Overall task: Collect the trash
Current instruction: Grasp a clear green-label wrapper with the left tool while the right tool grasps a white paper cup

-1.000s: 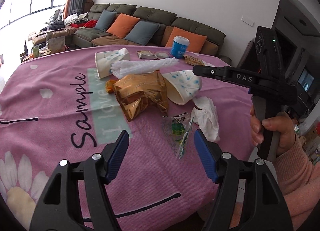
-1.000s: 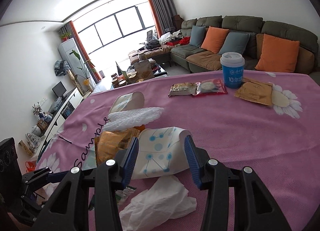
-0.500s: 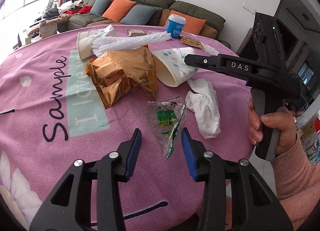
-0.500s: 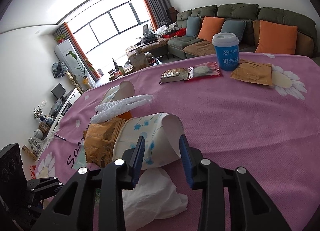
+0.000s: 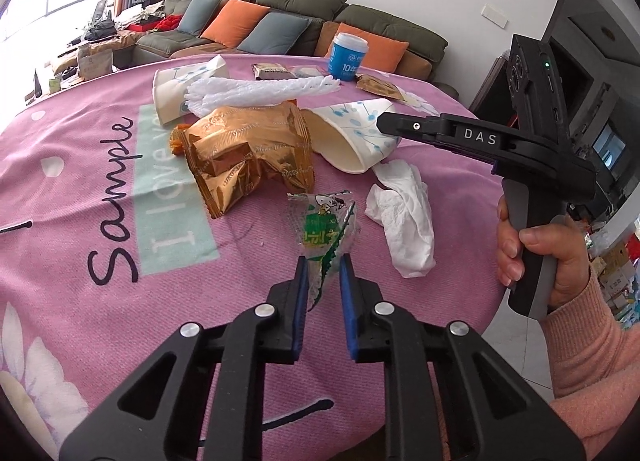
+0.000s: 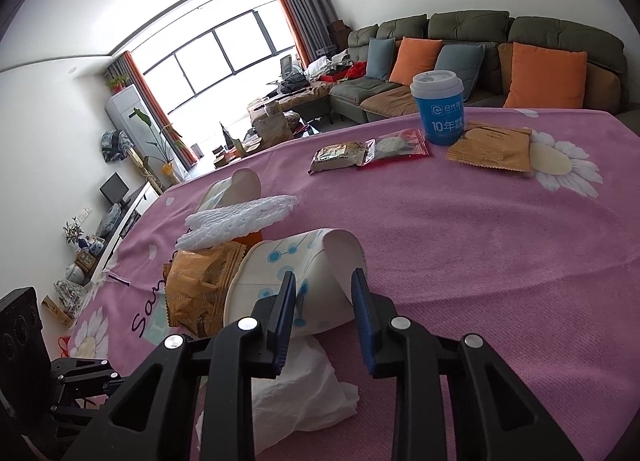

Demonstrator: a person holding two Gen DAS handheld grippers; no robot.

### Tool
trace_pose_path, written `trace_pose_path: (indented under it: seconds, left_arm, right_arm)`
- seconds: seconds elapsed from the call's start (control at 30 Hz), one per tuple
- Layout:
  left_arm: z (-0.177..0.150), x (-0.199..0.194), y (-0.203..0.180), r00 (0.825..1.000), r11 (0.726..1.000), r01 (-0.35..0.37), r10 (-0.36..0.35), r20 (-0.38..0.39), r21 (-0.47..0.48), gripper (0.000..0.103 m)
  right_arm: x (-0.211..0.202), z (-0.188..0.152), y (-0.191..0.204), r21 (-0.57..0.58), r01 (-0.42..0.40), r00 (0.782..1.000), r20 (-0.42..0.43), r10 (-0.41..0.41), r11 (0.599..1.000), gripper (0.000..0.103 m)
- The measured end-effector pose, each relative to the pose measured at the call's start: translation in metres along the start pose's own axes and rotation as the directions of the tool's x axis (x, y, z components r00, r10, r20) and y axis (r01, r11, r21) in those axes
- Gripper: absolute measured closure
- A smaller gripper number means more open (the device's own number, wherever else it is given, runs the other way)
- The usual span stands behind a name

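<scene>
A clear wrapper with green print (image 5: 324, 229) lies on the pink cloth (image 5: 120, 261). My left gripper (image 5: 323, 267) has its jaws narrowly apart around the wrapper's near end. A crushed paper cup with blue dots (image 5: 352, 133) lies beside a gold snack bag (image 5: 248, 149) and a white tissue (image 5: 404, 217). My right gripper (image 6: 324, 285) straddles that cup (image 6: 296, 273), jaws partly open against its sides; the tissue (image 6: 296, 393) lies beneath it.
A second paper cup (image 5: 176, 89) and white foam netting (image 5: 260, 89) lie farther back. A blue lidded cup (image 6: 438, 109), sealed snack packets (image 6: 368, 151) and a brown packet (image 6: 492, 149) sit at the far side. The table edge (image 5: 472, 333) is close on the right.
Both grippers moved forward and narrowed: the left one closed in around the green wrapper's end, the right one came down around the dotted paper cup.
</scene>
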State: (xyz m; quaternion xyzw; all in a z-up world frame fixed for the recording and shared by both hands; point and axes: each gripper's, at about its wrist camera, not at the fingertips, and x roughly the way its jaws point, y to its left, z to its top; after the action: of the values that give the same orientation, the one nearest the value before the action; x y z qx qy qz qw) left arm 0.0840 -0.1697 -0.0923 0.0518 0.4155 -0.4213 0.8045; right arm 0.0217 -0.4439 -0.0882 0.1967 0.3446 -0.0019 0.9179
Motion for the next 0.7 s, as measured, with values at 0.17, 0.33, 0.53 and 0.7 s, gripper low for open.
trace_pose_path:
  seconds: [0.17,0.33,0.53,0.7]
  left_arm:
    - [0.0,-0.009,0.004,1.0,1.0,-0.008,0.008,0.02,-0.009,0.088]
    - [-0.003,-0.022,0.009,0.999,1.0,-0.017,0.018,0.044,-0.024,0.088]
    - [-0.006,-0.039,0.02,0.997,0.998,-0.035,0.039,0.072,-0.057,0.088]
    - [-0.011,-0.056,0.028,0.993,0.996,-0.052,0.059,0.099,-0.075,0.088]
  right_arm:
    - [-0.007,0.001,-0.001,0.003,0.012,1.0,0.017,-0.012,1.0,0.077]
    - [-0.014,0.005,-0.002,0.009,0.012,0.999,0.035,-0.013,1.0,0.077]
    - [-0.026,0.008,-0.002,0.017,0.013,0.998,0.058,-0.014,1.0,0.077]
    - [-0.042,0.012,0.004,0.013,0.014,0.996,0.093,-0.015,1.0,0.077]
